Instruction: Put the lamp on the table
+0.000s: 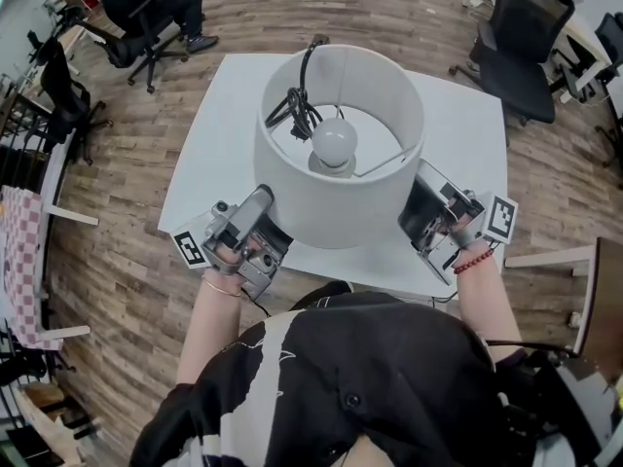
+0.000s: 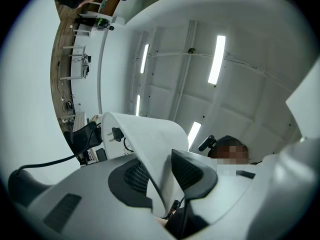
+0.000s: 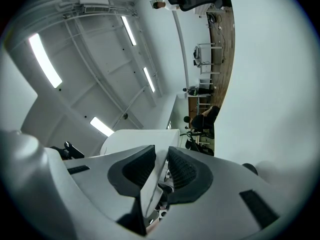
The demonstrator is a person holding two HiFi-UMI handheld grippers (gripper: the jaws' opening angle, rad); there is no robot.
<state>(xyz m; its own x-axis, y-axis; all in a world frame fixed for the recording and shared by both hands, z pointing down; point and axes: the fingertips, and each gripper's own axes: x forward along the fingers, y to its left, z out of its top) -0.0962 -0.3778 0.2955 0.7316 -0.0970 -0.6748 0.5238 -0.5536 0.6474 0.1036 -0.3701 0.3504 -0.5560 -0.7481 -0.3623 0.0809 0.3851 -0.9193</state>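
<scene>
So the lamp [image 1: 336,207], with a white drum shade, is up in front of the person and dead centre in the head view. It's over the white table [image 1: 209,154]. From above I honestly can't tell if its base is sitting on the tabletop or hanging just over it, since the shade covers everything under it. Looking down into the shade you can see the bulb [image 1: 334,142] in the middle. The black cord [image 1: 296,107] is bundled up inside at about 10 o'clock from the bulb and loops over the far rim at 12.

The left gripper [image 1: 261,200] has the shade at roughly 8 o'clock and the right gripper [image 1: 421,198] has it at about 4 o'clock. Both gripper views show the same thing: the thin white shade wall sits right between the two dark ribbed pads, with both jaws pinched onto it. In the left gripper view the plug [image 2: 116,133] is poking out past the shade's edge.

Further out, there's a red bead bracelet [image 1: 474,261] on the right wrist. A black office chair [image 1: 521,56] stands on the wood floor [image 1: 127,261] at about 2 o'clock from the table. At 11 o'clock someone in dark clothes is sitting on another chair [image 1: 136,47]. A pink checked cloth [image 1: 24,261] hangs at the far left, around 9 o'clock.
</scene>
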